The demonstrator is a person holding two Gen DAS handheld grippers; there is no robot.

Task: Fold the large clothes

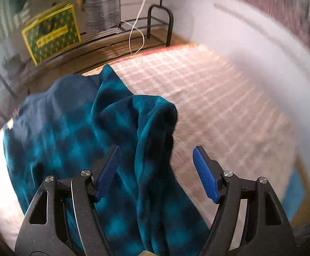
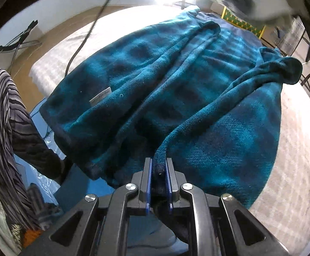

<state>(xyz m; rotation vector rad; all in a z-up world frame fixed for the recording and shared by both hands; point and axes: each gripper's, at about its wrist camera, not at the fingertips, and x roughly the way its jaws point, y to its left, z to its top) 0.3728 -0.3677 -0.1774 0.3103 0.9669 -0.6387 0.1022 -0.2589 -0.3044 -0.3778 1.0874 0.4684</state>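
A large teal and dark-blue checked fleece garment (image 2: 155,89) lies spread and rumpled on a pale checked mattress (image 2: 293,149). A white label (image 2: 101,98) shows on its left part. My right gripper (image 2: 159,164) is shut on a narrow rolled edge of the fleece near the mattress's near side. In the left wrist view the same fleece garment (image 1: 73,140) lies bunched at the left. My left gripper (image 1: 156,153) hangs above it with its blue pads (image 1: 204,175) wide apart. A raised fold of the fleece sits below the gap, and the pads do not press on it.
The mattress (image 1: 219,89) stretches to the right toward a white wall. Beyond its far edge stand a black metal rack (image 1: 161,21), a green and yellow patterned box (image 1: 52,32) and a hanging white cord (image 1: 136,34). A person's striped sleeve (image 2: 5,128) is at the left; a dark cable (image 2: 84,36) crosses the mattress.
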